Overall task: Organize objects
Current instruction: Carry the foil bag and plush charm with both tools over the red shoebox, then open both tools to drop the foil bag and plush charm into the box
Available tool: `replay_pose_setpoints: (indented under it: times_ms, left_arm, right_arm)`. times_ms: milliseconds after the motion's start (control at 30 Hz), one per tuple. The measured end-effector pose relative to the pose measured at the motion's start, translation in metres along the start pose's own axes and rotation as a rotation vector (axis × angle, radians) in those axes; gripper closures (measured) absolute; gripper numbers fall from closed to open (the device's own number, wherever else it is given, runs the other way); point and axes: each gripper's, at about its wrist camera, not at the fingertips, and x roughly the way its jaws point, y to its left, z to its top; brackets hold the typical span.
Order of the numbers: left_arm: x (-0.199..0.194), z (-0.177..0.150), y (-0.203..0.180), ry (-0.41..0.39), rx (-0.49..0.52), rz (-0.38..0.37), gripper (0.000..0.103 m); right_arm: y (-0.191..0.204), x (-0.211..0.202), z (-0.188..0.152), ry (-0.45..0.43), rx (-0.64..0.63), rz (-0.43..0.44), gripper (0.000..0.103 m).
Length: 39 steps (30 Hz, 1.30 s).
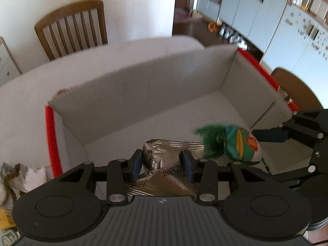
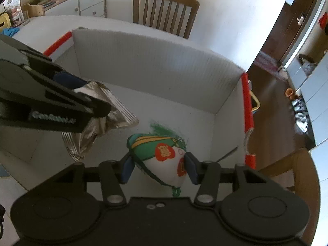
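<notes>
Left tongs (image 1: 162, 165) clamp a crumpled foil packet (image 1: 164, 155) above the white cardboard box (image 1: 143, 82); right tongs (image 2: 158, 169) pinch a green-tufted pouch (image 2: 164, 160); only the right view shows the packet's ribbed underside.

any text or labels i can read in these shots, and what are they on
"USHI", cut off on the left, and "周氏ZH", cut off by a pad: foil packet in the left tongs.
Pale embossed lettering on the left tongs' arm, right wrist view: too blurred to read.
Orange emblems on the pouch in the right tongs: unreadable.
Red-and-white box on the sideboard: print too small.
</notes>
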Motion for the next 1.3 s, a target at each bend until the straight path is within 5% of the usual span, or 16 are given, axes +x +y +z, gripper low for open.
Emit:
replay_pose_setpoints:
  times_ms: [400, 500, 867, 1300]
  left_arm:
    - [0.014, -0.01, -0.001, 0.104, -0.008, -0.008, 0.058]
    - [0.006, -0.011, -0.003, 0.079, -0.007, -0.012, 0.058]
    - [-0.041, 0.005, -0.007, -0.032, 0.019, -0.021, 0.058]
    - [-0.105, -0.016, -0.004, -0.159, 0.03, -0.057, 0.058]
  right_arm:
    - [0.001, 0.002, 0.0, 0.057, 0.026, 0.038, 0.047]
    - [-0.002, -0.003, 0.001, 0.039, 0.03, 0.045, 0.039]
    - [-0.011, -0.041, -0.002, -0.039, 0.081, 0.047, 0.033]
    - [-0.008, -0.101, -0.004, -0.158, 0.173, 0.065, 0.03]
